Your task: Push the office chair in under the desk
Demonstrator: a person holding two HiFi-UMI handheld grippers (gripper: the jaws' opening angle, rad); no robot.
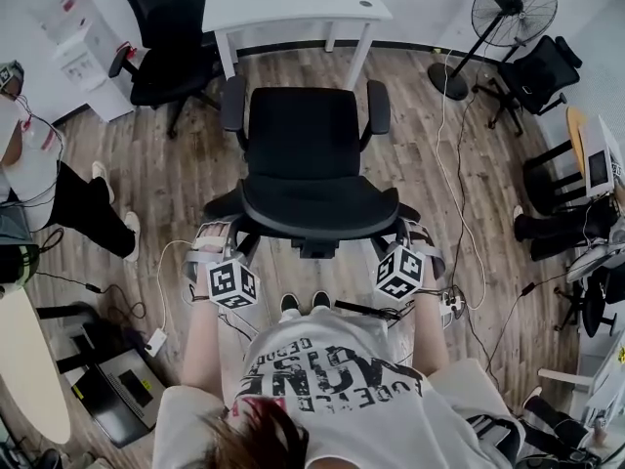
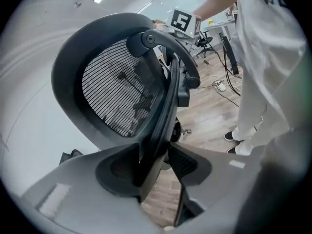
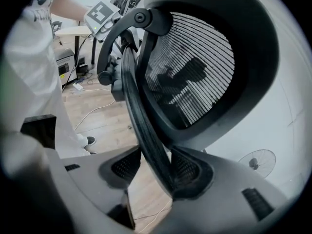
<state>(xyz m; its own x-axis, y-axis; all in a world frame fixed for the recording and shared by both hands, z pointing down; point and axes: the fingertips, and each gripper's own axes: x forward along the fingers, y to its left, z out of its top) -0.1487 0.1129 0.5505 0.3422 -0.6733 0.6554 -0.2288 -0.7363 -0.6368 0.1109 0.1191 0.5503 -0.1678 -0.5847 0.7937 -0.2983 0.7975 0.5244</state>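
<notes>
A black mesh office chair [image 1: 303,135] stands facing the white desk [image 1: 283,13], its seat in front of the desk's edge and outside it. I stand behind its backrest [image 1: 312,208]. My left gripper [image 1: 213,233] is at the backrest's left edge and my right gripper [image 1: 410,233] at its right edge. In the left gripper view the backrest's black frame [image 2: 161,106] runs slantwise between the pads of the left gripper [image 2: 156,155], which close on it. The right gripper view shows the frame [image 3: 141,111] likewise clamped in the right gripper [image 3: 156,160].
A second black chair [image 1: 171,37] stands left of the desk beside a white cabinet [image 1: 83,42]. A floor fan [image 1: 513,8] and another chair [image 1: 537,71] are at the right. Cables and a power strip [image 1: 451,303] lie by my feet. A person's legs [image 1: 88,203] are at left.
</notes>
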